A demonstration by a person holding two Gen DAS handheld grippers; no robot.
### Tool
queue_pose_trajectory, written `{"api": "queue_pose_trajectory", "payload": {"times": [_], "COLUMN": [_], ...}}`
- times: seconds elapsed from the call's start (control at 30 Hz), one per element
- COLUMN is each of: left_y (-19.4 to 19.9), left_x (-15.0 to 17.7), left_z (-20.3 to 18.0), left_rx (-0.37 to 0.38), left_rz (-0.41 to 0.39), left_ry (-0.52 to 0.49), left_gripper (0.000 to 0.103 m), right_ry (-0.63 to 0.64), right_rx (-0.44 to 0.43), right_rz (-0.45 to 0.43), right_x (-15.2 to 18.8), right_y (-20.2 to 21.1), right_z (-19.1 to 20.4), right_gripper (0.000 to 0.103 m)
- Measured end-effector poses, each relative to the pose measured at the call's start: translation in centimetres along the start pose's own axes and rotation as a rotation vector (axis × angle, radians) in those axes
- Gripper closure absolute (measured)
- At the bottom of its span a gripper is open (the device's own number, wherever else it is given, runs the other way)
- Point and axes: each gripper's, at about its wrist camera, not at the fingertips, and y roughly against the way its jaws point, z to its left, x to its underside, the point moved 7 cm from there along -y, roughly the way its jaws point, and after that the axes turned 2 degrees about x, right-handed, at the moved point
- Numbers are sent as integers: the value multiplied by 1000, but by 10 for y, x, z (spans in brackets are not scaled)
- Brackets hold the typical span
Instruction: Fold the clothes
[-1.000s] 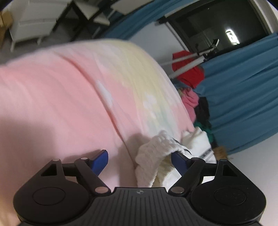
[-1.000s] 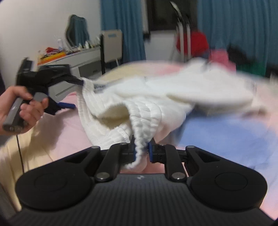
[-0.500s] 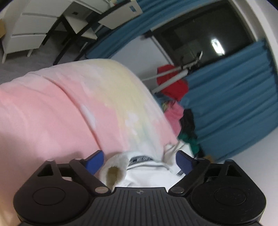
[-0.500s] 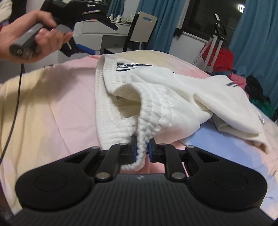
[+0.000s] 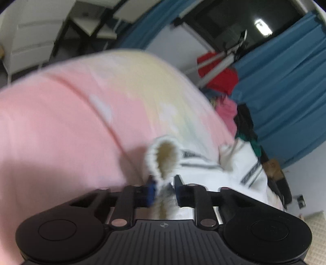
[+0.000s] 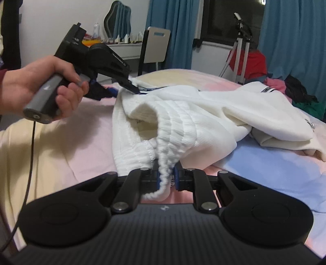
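A bed (image 6: 67, 146) covered by a quilt in pink, pale yellow and light blue patches fills the foreground of both wrist views. A white garment (image 6: 214, 110) lies crumpled across the middle of the quilt, its ribbed elastic waistband (image 6: 175, 130) toward the cameras and the rest trailing to the right. The right tool (image 6: 166, 177) is narrow, its blue pads pinching a gathered bunch of waistband. The left tool (image 5: 164, 188), gripped by a hand (image 6: 38, 85) at the left of the right wrist view, is closing, with a loop of the ribbed edge between its pads; the left wrist view is blurred.

Beyond the far edge of the bed stand blue curtains (image 6: 293, 40) around a dark window (image 6: 230, 18), a tripod (image 6: 241, 40) draped in red cloth, and a heap of pink, dark and green clothes (image 6: 299, 93). At left, a white dresser (image 6: 122, 49) and a chair (image 6: 155, 45) stand against the wall. Bare quilt lies open to the left of the garment and in front of it at right.
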Motion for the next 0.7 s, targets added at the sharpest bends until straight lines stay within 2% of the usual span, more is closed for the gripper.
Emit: {"api": "queue_pose_trajectory", "payload": {"times": [0.1, 0.2, 0.3, 0.43, 0.47, 0.57, 0.7], "left_y": [15, 25, 27, 16, 11, -23, -68], "left_x": [-29, -68, -120, -198, -214, -231, -244], "left_z": [-11, -21, -18, -9, -5, 25, 65], "left_rx": [12, 3, -58, -206, -250, -338, -432], "left_rz": [-86, -166, -201, -226, -231, -187, -122], "left_ry": [-24, -91, -148, -284, -327, -352, -358], "left_gripper": [87, 87, 88, 88, 88, 87, 86], "right_ry": [-32, -19, -48, -128, -147, -191, -231], "right_rx": [14, -11, -51, -127, -149, -189, -213], "right_rz": [-23, -81, -138, -189, -201, -208, -141], "right_x": [-12, -38, -71, -118, -129, -148, -150], "right_y": [-2, -11, -30, -78, -93, -134, -181], "right_z": [14, 39, 65, 98, 107, 122, 126], "right_gripper": [87, 87, 87, 87, 87, 87, 85]}}
